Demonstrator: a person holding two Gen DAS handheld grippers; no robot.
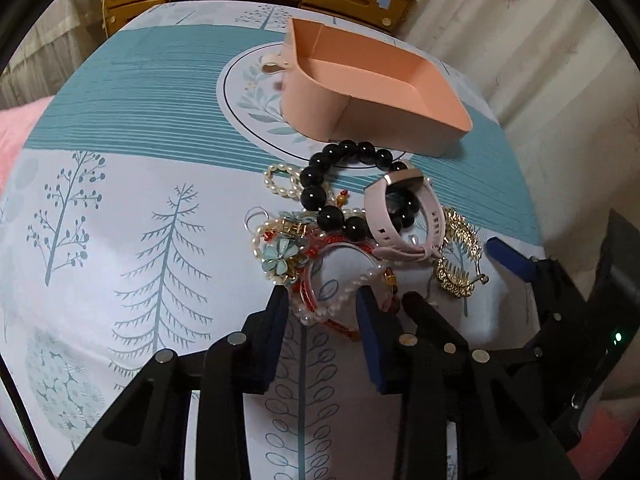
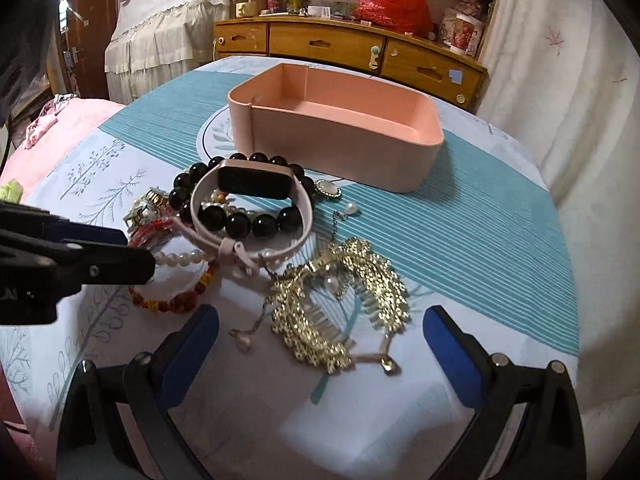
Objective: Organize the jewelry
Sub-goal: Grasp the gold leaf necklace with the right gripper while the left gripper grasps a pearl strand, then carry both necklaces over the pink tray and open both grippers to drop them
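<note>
Lying in a tangled heap just in front of the open peach-pink rectangular box (image 2: 336, 136), black bead bracelet (image 2: 256, 222), pink-strapped watch (image 2: 256, 184) and gold comb (image 2: 340, 304) glint. Left tongs (image 1: 322, 312) pinch the pearl-and-red bracelet (image 1: 340, 300); right tongs (image 2: 320, 340) gape wide around the comb.

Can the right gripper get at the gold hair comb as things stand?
Probably yes: the right gripper, jaws wide, already straddles the gold hair comb; only its dangling chains intrude.

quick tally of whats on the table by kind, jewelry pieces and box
bracelets: 3 (black bead bracelet, pearl bracelet, red bead bracelet)
pink smartwatch: 1
gold hair comb: 1
pink box: 1
total: 6, smaller tangled pieces not counted
</note>
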